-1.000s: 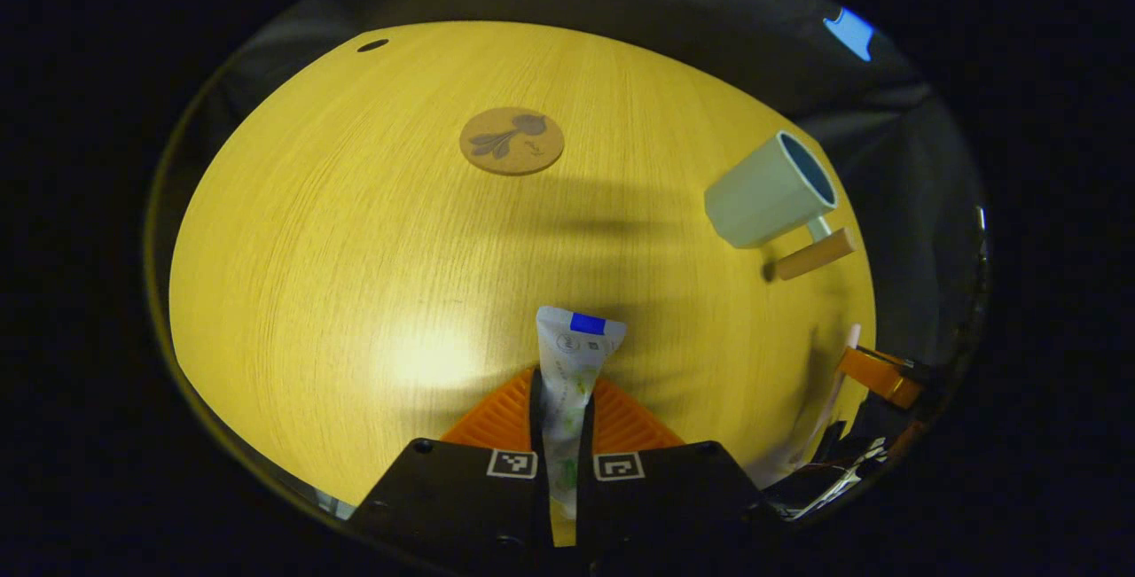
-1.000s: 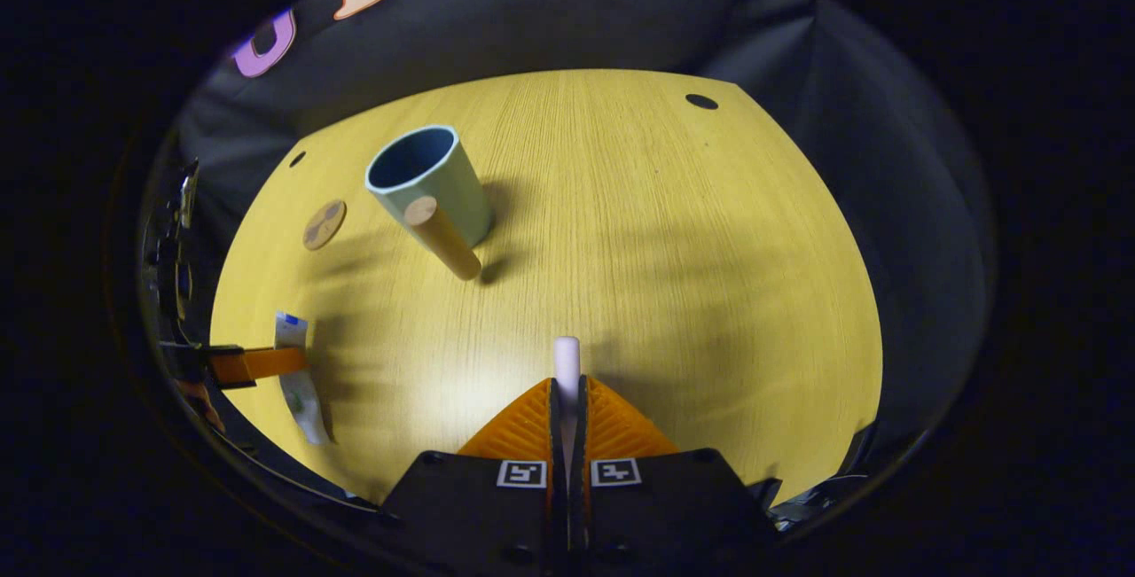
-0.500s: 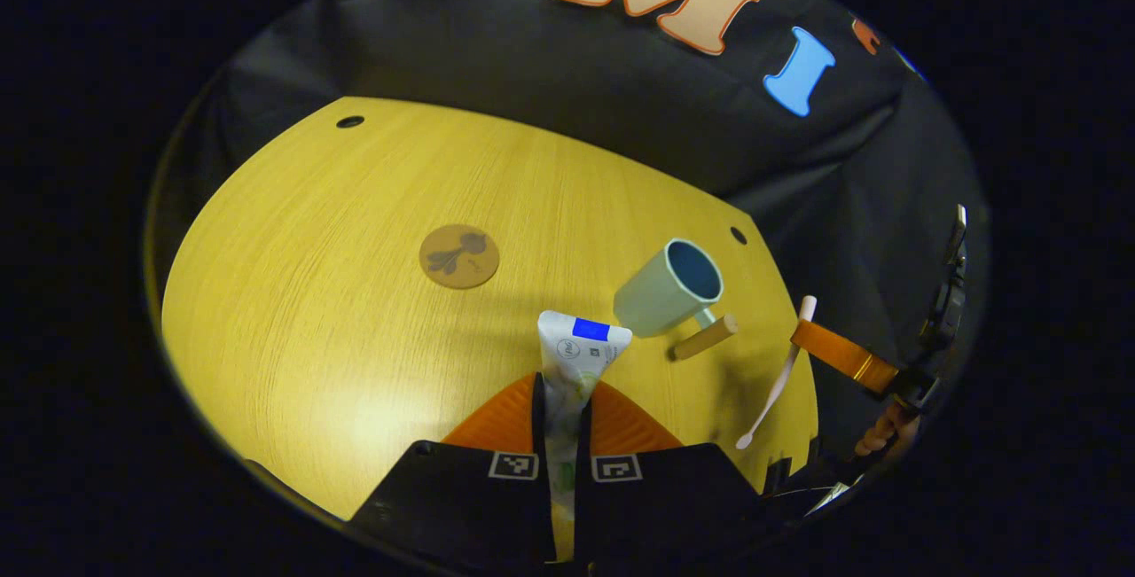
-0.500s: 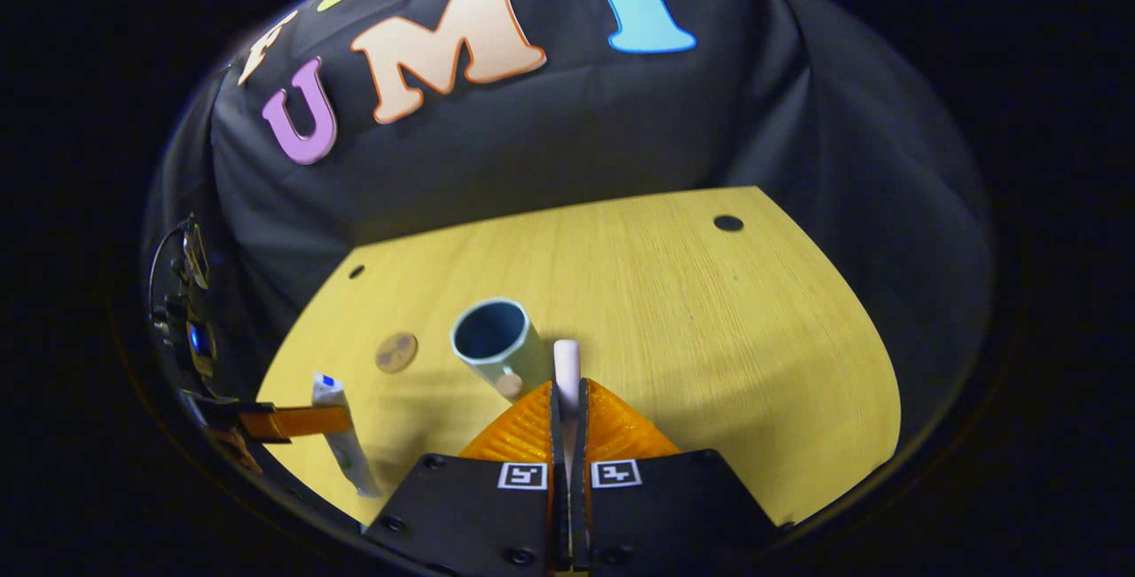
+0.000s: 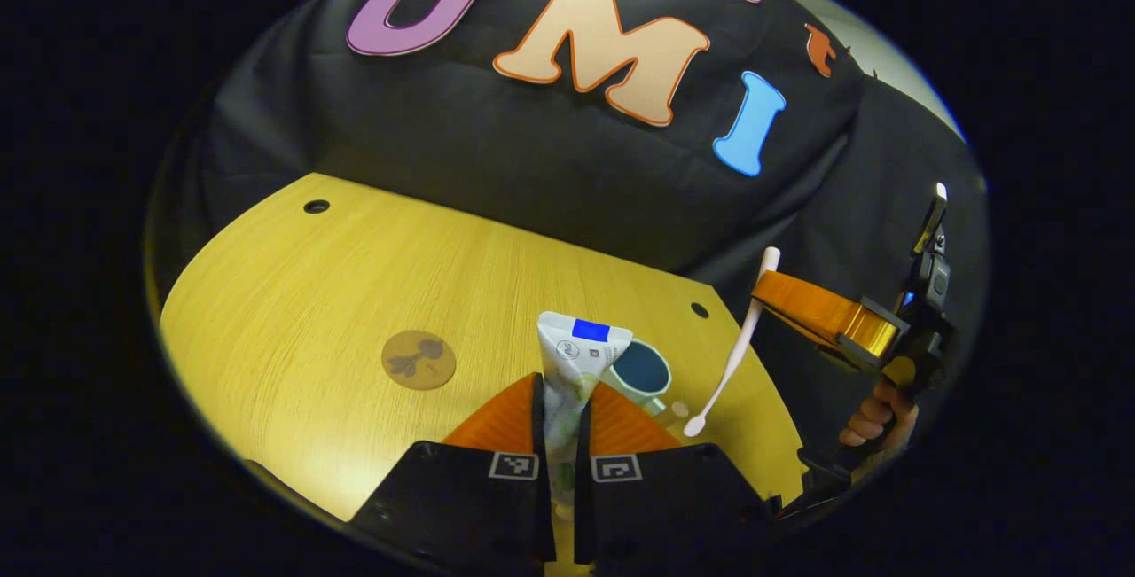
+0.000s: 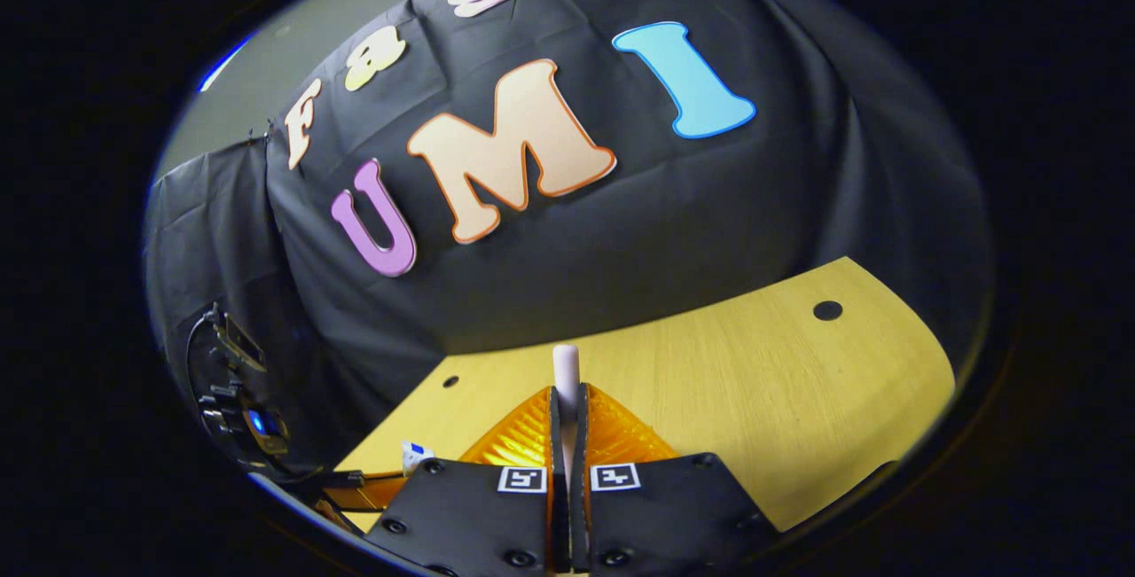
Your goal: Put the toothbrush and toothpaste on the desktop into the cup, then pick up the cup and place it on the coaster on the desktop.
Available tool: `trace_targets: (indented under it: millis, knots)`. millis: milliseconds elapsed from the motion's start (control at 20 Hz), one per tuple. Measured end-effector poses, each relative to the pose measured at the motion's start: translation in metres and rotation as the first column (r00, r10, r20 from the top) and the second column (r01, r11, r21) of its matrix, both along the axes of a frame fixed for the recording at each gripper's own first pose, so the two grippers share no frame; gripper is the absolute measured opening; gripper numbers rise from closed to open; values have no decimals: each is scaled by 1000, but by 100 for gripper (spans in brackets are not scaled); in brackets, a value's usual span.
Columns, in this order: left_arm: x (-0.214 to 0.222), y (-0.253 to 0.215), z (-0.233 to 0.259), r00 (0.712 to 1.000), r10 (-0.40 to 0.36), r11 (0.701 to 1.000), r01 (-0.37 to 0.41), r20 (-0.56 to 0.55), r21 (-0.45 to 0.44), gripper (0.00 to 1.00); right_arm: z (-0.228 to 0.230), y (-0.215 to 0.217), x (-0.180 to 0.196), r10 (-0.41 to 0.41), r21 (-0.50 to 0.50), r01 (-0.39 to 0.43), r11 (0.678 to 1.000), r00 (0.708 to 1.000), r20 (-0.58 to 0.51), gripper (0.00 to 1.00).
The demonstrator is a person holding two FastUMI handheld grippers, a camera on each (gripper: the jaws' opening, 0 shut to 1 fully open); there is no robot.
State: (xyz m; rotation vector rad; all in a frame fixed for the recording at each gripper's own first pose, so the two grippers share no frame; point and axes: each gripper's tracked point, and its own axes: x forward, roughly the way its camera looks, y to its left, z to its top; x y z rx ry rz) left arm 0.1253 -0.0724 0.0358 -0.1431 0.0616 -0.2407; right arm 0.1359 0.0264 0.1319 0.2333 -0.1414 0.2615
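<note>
My left gripper is shut on a white toothpaste tube with a blue patch at its end, held up above the table. Just past the tube stands the pale green cup with a wooden handle knob, its mouth facing up. The round cork coaster lies on the wood to the left. At the right, the other gripper holds a white toothbrush slanting down, its head beside the cup. In the right gripper view my right gripper is shut on the toothbrush handle.
The yellow wooden table has small dark holes near its far corners. A hand holds the right gripper at the table's right edge. The left gripper's body is at the lower left of the right gripper view.
Both grippers have risen and tilted up, so more of the wall shows. The toothpaste now hangs just before the cup, and the toothbrush has come over beside the cup.
</note>
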Motion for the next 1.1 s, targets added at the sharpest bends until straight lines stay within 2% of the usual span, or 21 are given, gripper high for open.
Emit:
trace_targets:
  millis: [50,150,250,350,450,500,650,700,800,850,950,1000,1100]
  knots:
    - [2,-5,13,999,-11,1000,12,46,-22,7,8,-4,12,-16,19,15,1000,999,34,3]
    - [9,-9,28,994,-20,1000,21,108,-10,7,14,-10,31,-47,-1,47,999,994,95,4]
    - [19,-22,50,979,-62,998,61,196,14,7,0,-11,50,-78,-96,92,991,987,140,4]
    - [31,-32,65,956,-104,994,93,274,51,10,-21,-4,60,-76,-165,100,981,986,149,4]
    - [41,-41,72,936,-140,990,125,324,69,7,-34,-1,62,-75,-212,107,971,985,154,5]
    - [44,-45,73,931,-153,988,138,331,69,7,-39,1,63,-70,-223,102,969,987,145,4]
    - [49,-54,72,914,-177,984,163,364,71,7,-48,-8,57,-87,-213,110,971,989,116,13]
    - [50,-55,74,908,-172,985,157,381,72,7,-48,-10,51,-82,-191,102,976,990,111,20]
    - [51,-65,73,899,-188,982,180,395,58,7,-42,-24,40,-125,-174,148,974,983,134,100]
    - [51,-70,72,895,-197,980,191,400,56,7,-37,-37,30,-157,-171,184,968,975,155,100]
    - [55,-79,69,889,-221,975,208,401,75,7,-31,-59,15,-214,-172,247,954,959,186,92]
    - [58,-82,66,889,-228,974,213,398,84,7,-29,-69,8,-236,-172,270,947,952,193,97]
    - [62,-90,60,885,-245,969,228,397,89,7,-31,-91,-3,-278,-175,313,934,940,196,97]
